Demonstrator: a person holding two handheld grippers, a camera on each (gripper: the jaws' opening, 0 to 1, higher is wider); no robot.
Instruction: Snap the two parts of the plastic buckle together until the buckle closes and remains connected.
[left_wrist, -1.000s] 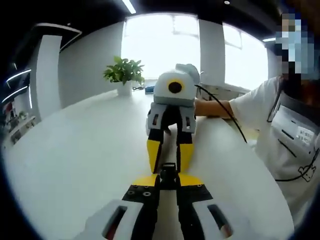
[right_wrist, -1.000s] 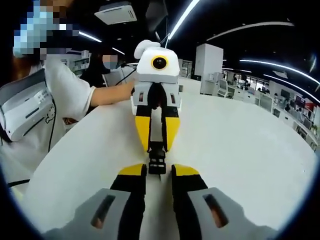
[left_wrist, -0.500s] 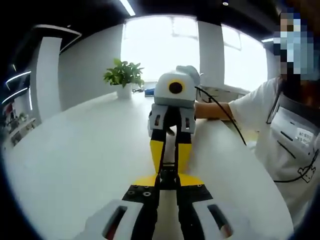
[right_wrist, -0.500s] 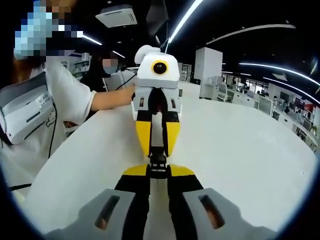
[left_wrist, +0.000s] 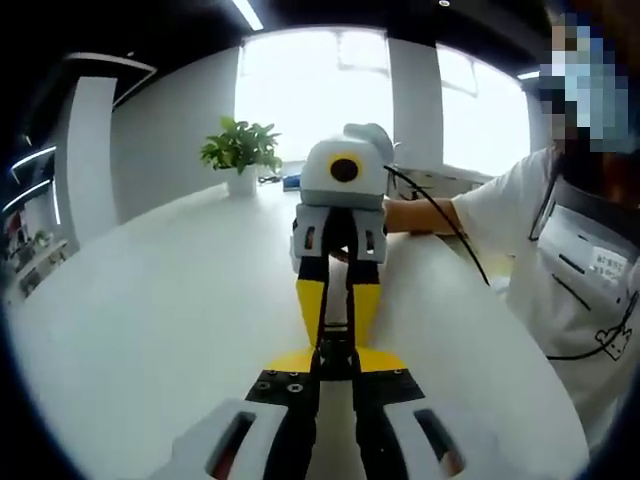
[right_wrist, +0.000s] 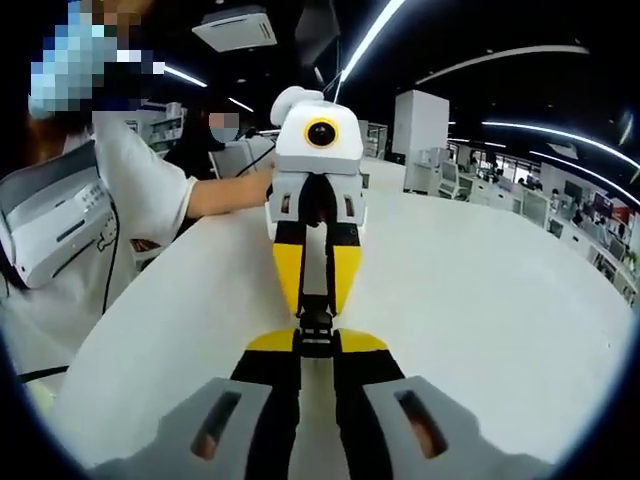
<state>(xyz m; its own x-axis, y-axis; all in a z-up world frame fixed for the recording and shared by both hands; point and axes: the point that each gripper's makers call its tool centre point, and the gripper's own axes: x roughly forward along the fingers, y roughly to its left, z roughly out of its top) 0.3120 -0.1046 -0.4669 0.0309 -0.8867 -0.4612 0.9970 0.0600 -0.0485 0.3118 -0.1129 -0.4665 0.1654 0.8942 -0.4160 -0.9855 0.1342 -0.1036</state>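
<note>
Two tools met nose to nose over the white surface (left_wrist: 150, 300). Left gripper view: left tool (left_wrist: 336, 362) clamped narrow on the black buckle (left_wrist: 336, 352), one small piece, probably light, stiff, best pinched by its flat sides. Right gripper view: right tool (right_wrist: 316, 341) clamped on buckle's other end (right_wrist: 316, 325); halves looked joined.

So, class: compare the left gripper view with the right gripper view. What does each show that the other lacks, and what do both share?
Left gripper view alone: a potted plant before bright windows. Right gripper view alone: ceiling light strips and distant office desks. Shared: the white table, the person's white sleeve, and the two grippers, left gripper and right gripper, meeting tip to tip on the black buckle.
</note>
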